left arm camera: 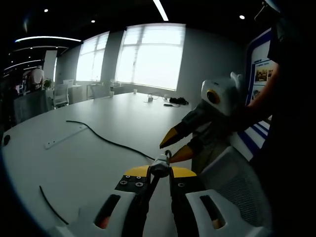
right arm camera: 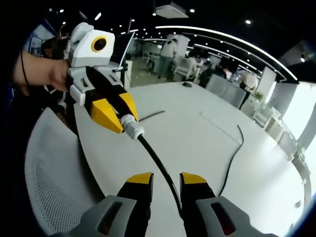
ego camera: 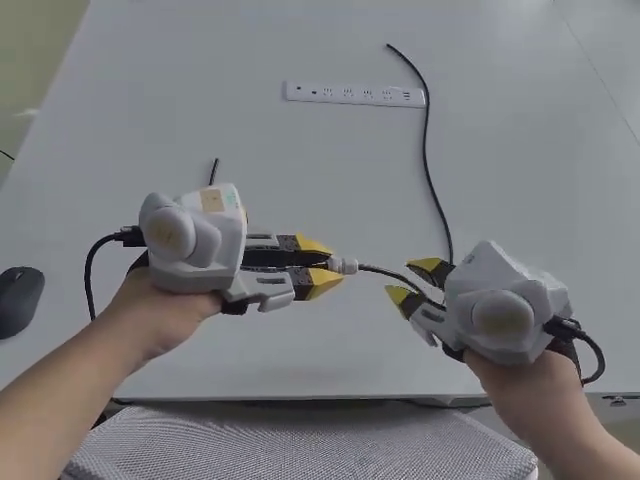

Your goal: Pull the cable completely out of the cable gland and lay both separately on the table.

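The left gripper is being clamped tight on the white cable gland, held above the table. The black cable is being led from it between the parted jaws of the right gripper, unpinched; past there it's getting hidden. Poster text is being blurred beyond reading.

White counter: power strip toward the far edge, black cable trailing toward the near edge, dark mouse at the left edge.
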`<state>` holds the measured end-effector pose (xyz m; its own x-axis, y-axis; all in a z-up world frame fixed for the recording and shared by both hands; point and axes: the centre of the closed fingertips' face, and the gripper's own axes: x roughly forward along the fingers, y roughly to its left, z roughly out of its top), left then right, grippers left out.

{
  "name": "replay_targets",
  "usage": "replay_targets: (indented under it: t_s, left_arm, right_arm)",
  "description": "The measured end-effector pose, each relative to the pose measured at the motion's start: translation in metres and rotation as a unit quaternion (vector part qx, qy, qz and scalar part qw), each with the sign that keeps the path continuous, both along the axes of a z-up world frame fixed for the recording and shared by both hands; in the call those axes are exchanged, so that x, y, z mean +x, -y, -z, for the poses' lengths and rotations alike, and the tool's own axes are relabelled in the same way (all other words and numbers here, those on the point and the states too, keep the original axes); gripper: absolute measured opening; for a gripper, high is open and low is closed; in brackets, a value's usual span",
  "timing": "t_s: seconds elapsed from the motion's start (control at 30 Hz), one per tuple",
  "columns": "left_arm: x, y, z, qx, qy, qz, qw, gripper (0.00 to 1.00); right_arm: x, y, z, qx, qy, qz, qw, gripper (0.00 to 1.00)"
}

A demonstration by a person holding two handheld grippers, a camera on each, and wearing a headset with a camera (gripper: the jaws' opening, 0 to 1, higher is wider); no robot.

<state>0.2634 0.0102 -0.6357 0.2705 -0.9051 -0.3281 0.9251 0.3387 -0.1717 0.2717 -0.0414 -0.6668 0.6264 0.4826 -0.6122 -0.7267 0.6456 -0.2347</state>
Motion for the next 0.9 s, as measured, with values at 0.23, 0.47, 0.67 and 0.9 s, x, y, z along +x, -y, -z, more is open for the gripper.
replay_targets:
  t_s: [0.23, 0.47, 0.67, 0.9]
  left_arm:
    - [0.001, 0.001, -0.001, -0.001, 0.002, 0.003, 1.0, 0.15]
    - [0.001, 0.003, 0.0, 0.003, 0.001, 0.005, 1.0, 0.15]
    - [0.003, 0.003, 0.001, 0.005, -0.002, 0.002, 1.0, 0.15]
    - [0.002, 0.005, 0.002, 0.007, -0.003, 0.004, 1.0, 0.15]
  right_arm:
    - [-0.002, -0.023, -0.011, -0.035, 0.031, -0.045, 0.9979, 0.14]
    - [0.0, -0.032, -0.017, -0.056, 0.053, -0.076, 0.9941, 0.1]
    - [0.003, -0.034, -0.019, -0.057, 0.057, -0.079, 0.9936, 0.07]
    - [0.0, -0.034, -0.017, -0.061, 0.06, -0.084, 0.9928, 0.02]
